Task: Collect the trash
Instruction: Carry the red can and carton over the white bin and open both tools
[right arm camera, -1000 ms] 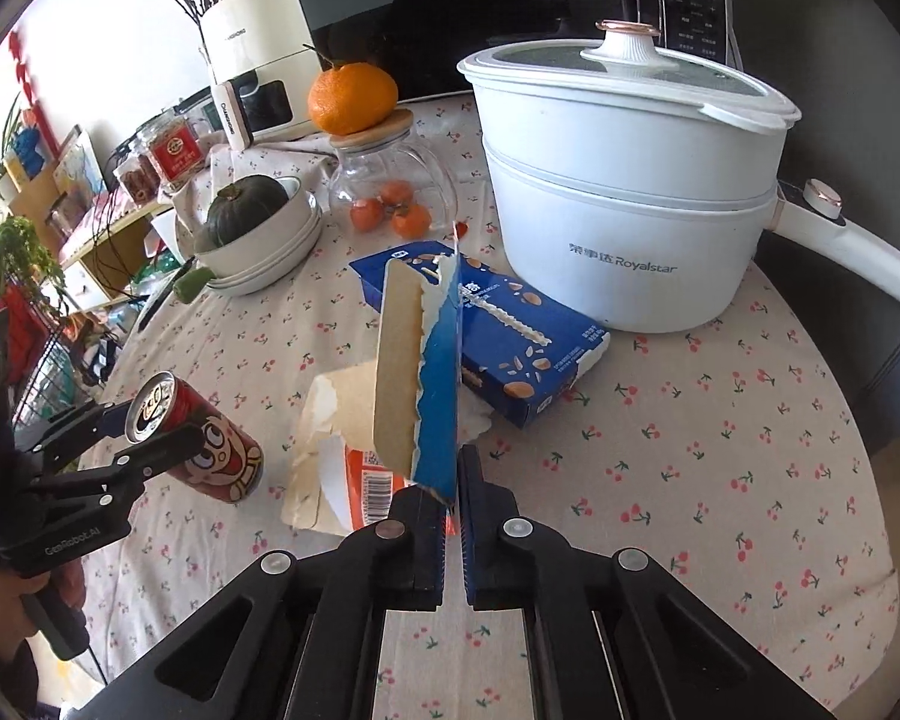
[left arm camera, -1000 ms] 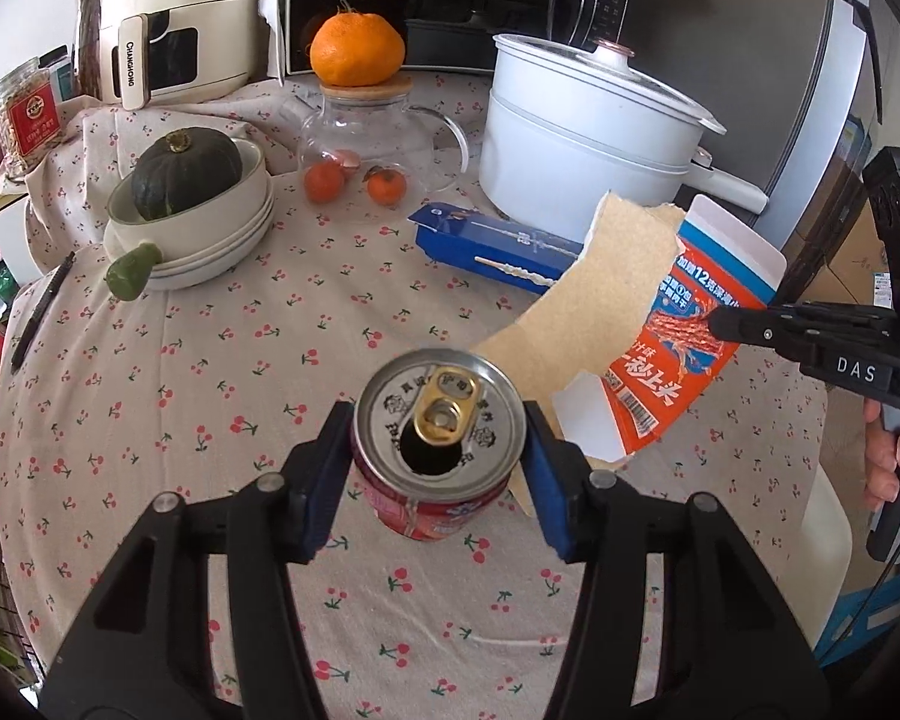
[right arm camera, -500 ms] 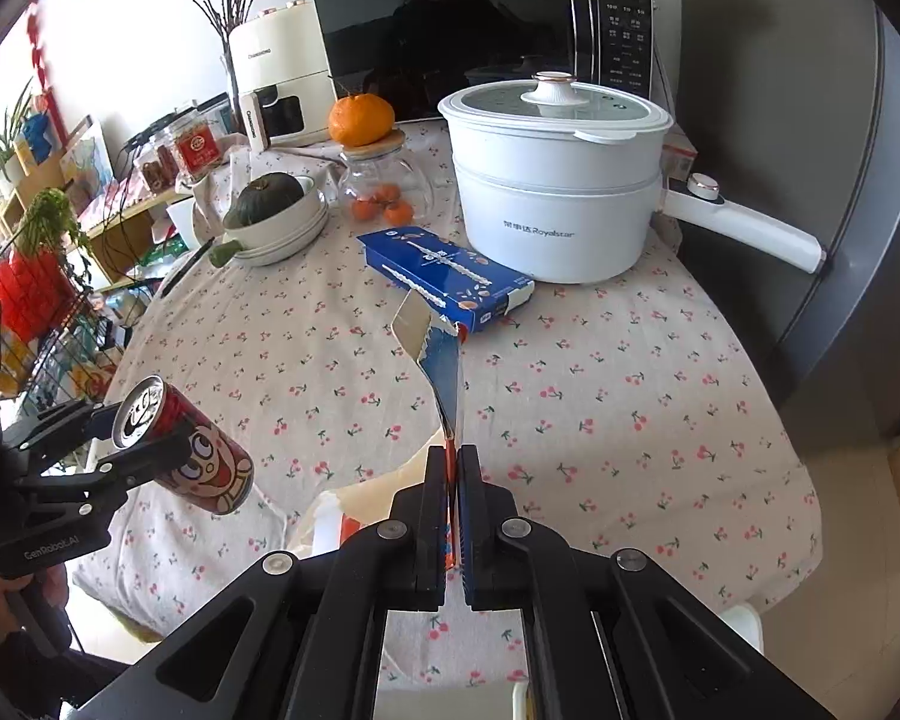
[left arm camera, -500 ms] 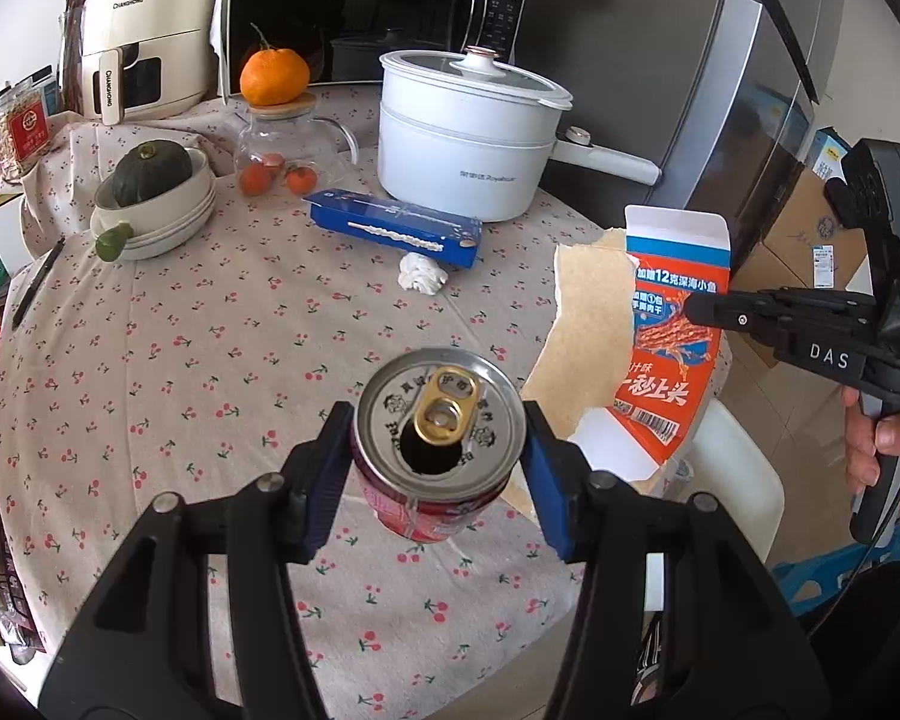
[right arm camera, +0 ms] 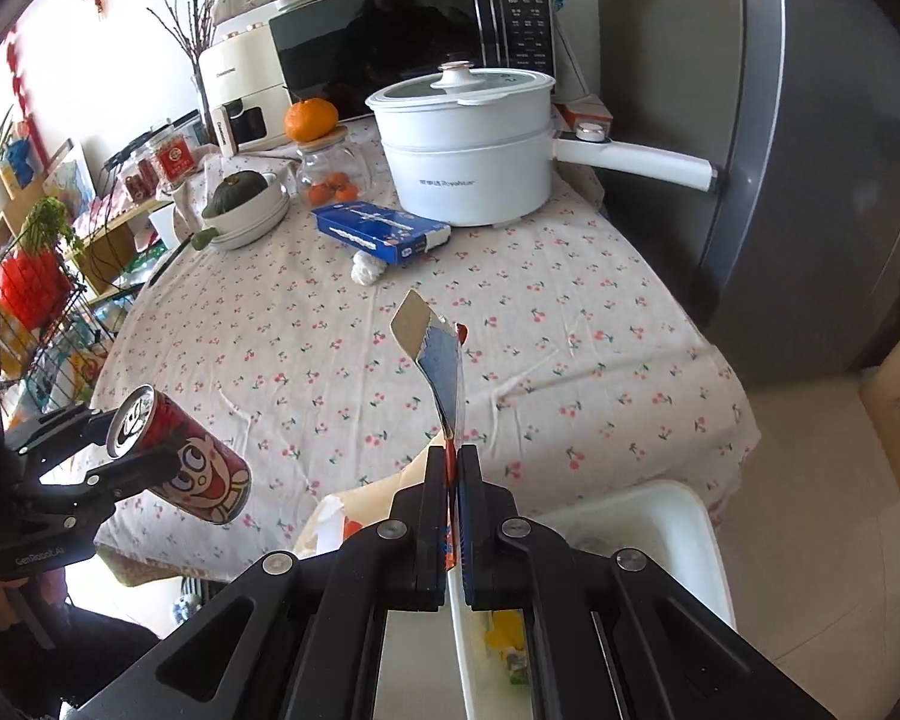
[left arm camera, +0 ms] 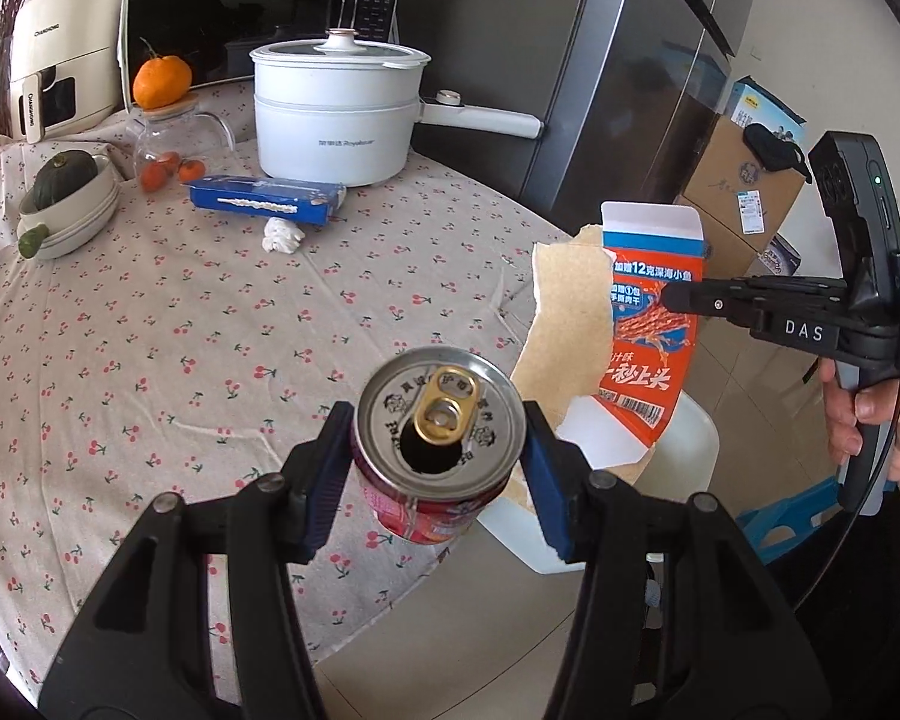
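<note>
My left gripper (left arm camera: 438, 462) is shut on a red drink can (left arm camera: 435, 456) with an open gold tab, held in the air past the table's near edge; the can (right arm camera: 180, 468) also shows at the left of the right wrist view. My right gripper (right arm camera: 453, 468) is shut on a torn orange and blue carton (right arm camera: 441, 372), seen edge-on. In the left wrist view the carton (left arm camera: 642, 336) hangs flat from the right gripper (left arm camera: 669, 300). A white bin (right arm camera: 684, 534) stands on the floor just below the right gripper. A crumpled white paper ball (left arm camera: 282, 235) and a blue box (left arm camera: 264, 199) lie on the table.
The round table carries a cherry-print cloth (left arm camera: 150, 330), a white pot (left arm camera: 336, 114) with a long handle, a glass jar (left arm camera: 162, 144) topped by an orange, and a bowl with a green squash (left arm camera: 66, 192). A microwave (right arm camera: 414, 42), grey fridge (right arm camera: 822, 150) and cardboard boxes (left arm camera: 744, 186) stand around.
Both grippers have drawn back from the table with the can and the carton, so the table now looks farther away. The white bin has come into view beneath the right gripper.
</note>
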